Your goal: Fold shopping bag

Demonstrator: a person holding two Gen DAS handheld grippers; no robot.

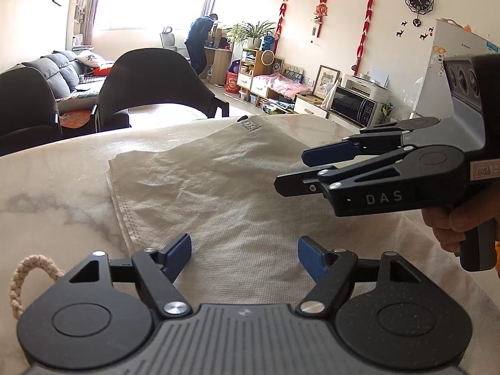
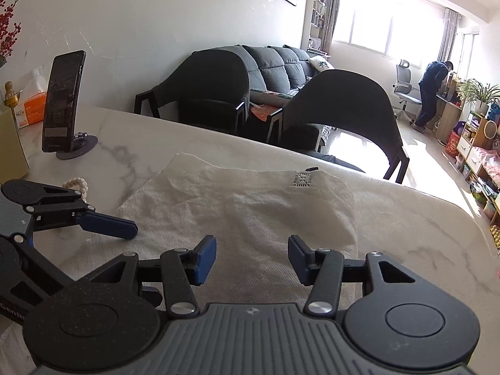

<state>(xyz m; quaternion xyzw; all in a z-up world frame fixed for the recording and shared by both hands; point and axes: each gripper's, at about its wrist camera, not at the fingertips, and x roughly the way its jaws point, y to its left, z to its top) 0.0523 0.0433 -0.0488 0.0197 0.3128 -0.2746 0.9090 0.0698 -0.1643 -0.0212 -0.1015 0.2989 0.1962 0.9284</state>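
Note:
A cream non-woven shopping bag (image 1: pixel 203 184) lies flat and creased on the marble table (image 1: pixel 53 181); it also shows in the right wrist view (image 2: pixel 243 209). Its braided rope handle (image 1: pixel 23 278) sticks out at the near left, also seen in the right wrist view (image 2: pixel 75 186). My left gripper (image 1: pixel 244 256) is open and empty just above the bag's near part. My right gripper (image 2: pixel 252 257) is open and empty above the bag; in the left wrist view it (image 1: pixel 297 168) hovers over the bag's right side. The left gripper shows at the left of the right wrist view (image 2: pixel 125 228).
A phone on a stand (image 2: pixel 64 103) and a tissue box (image 2: pixel 31 106) stand at the table's far left. Two dark chairs (image 2: pixel 340 109) sit behind the far table edge (image 2: pixel 218 134). A sofa, shelves and a person stand farther back.

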